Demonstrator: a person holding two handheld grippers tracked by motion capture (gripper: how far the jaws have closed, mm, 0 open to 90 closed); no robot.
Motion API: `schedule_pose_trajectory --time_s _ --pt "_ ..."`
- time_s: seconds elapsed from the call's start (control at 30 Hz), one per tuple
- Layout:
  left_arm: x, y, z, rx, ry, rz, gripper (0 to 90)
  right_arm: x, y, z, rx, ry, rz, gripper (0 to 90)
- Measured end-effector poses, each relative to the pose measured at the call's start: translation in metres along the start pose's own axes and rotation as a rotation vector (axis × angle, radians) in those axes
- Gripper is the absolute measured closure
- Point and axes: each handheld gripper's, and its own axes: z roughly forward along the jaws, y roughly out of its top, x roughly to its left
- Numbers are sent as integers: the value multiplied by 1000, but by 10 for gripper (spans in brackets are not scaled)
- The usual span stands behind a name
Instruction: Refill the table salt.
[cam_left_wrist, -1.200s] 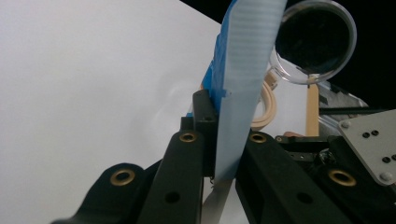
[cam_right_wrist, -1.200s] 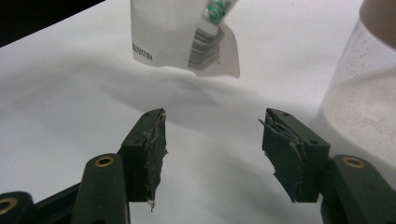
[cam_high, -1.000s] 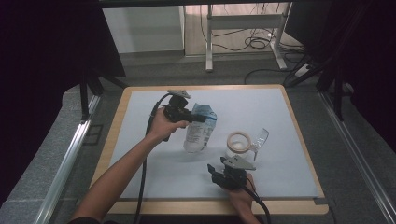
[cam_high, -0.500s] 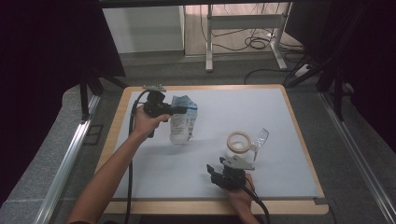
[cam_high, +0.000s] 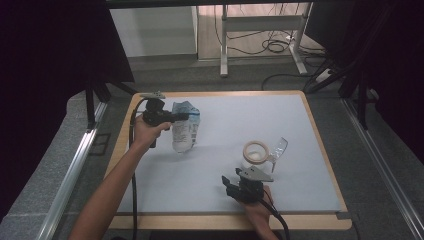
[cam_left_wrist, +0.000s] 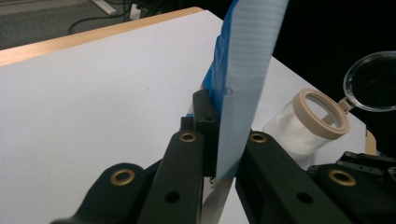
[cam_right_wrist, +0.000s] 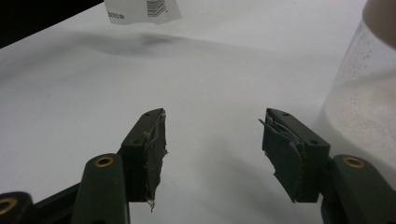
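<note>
The left gripper (cam_high: 186, 116) is clamped on the blue top edge of a bag (cam_high: 184, 131), which hangs from it over the mat (cam_high: 210, 175) at about ten o'clock, its bottom touching or just above the sheet; the left gripper view shows that edge pinched flat between the jaws. The right gripper (cam_right_wrist: 212, 154) rests near six o'clock, jaws standing wide with nothing between them. Just beyond it, toward four o'clock, stands an open jar (cam_high: 255, 155) with its lid (cam_high: 279, 148) tipped back. To do this well, keep the pinch firm, carry the bag level and set it down gently, well apart from the jar.
</note>
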Motion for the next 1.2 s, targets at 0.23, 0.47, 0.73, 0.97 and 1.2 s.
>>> schedule_pose_trajectory --time_s 0.23,0.47,0.73,0.97,1.2 --pt "11 -8 -4 -27 48 -25 895 0 0 1 5 1 1 400" --pt "18 -15 -10 -48 114 -39 894 1 -1 2 8 3 2 399" --pt "25 -28 -12 -66 143 -66 894 1 -1 3 11 4 -1 398" --pt "23 -38 -15 -62 173 -48 867 1 -1 3 13 5 2 394" --pt "18 -43 -16 -65 169 -35 777 2 -1 4 12 8 5 392"
